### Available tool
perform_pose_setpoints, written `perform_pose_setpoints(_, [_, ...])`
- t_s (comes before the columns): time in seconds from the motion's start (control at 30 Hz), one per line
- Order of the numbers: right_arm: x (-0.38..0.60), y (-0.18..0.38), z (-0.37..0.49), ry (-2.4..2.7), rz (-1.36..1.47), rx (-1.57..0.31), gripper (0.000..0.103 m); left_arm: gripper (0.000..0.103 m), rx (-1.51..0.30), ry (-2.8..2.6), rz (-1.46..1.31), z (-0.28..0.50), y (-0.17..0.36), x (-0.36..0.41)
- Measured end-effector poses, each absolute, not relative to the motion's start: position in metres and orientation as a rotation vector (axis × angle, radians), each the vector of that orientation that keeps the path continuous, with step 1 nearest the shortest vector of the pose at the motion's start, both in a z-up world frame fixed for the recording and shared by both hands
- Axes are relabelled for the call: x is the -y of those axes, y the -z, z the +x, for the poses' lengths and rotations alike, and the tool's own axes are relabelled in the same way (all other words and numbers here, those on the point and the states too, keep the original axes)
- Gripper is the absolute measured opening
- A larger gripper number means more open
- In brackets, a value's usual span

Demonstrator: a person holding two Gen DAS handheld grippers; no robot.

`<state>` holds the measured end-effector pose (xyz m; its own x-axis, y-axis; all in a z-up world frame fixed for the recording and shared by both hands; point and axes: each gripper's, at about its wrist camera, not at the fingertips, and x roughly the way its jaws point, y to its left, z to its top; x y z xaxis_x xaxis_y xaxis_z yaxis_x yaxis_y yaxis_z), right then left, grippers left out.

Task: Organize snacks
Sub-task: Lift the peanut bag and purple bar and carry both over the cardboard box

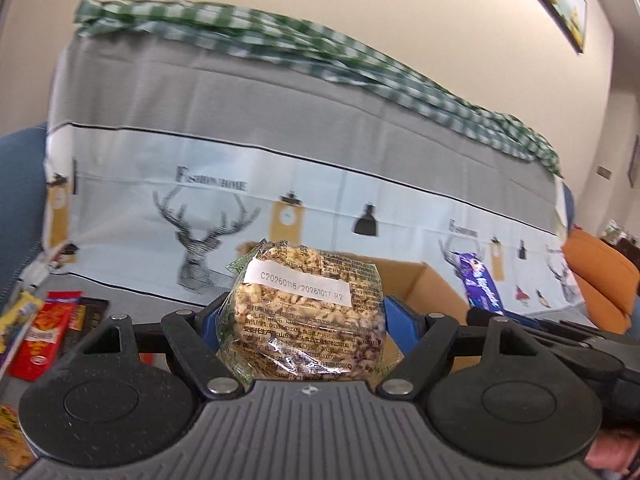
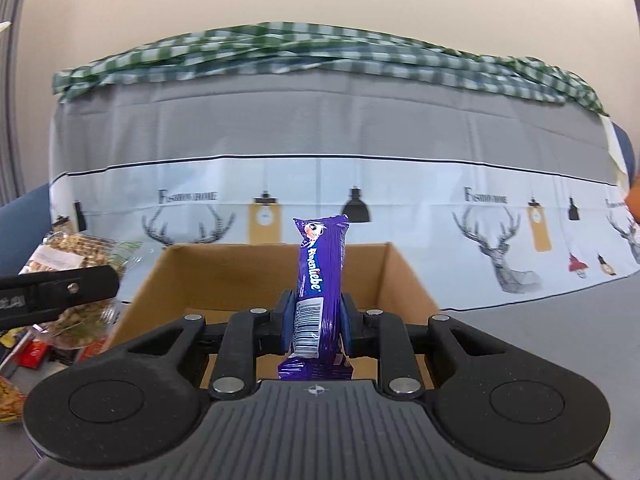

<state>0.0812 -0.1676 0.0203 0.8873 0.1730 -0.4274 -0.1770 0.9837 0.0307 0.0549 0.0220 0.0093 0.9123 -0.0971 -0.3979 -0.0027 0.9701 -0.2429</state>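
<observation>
Left tongs (image 1: 302,320) clamp peanut pack (image 1: 302,312); right tongs (image 2: 316,320) pinch purple bar (image 2: 320,276). I centre both over cardboard box (image 2: 404,276) before release.

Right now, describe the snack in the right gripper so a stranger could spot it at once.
Find the open cardboard box in front of the deer-print cloth. Just before it, the right gripper is shut on a purple bar standing upright. Unlike the clear, bulky nut pack in the left gripper, it is slim, opaque purple, with white lettering and a barcode.
</observation>
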Motion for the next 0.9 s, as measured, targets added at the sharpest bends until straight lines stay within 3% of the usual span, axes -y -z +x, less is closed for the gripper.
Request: perform_pose_setpoints(0.9, [0.180,-0.010,0.088,-0.156,-0.010,-0.468,0.024,0.083,-0.432,0.169,-0.245,0.058,-0.001,0.005])
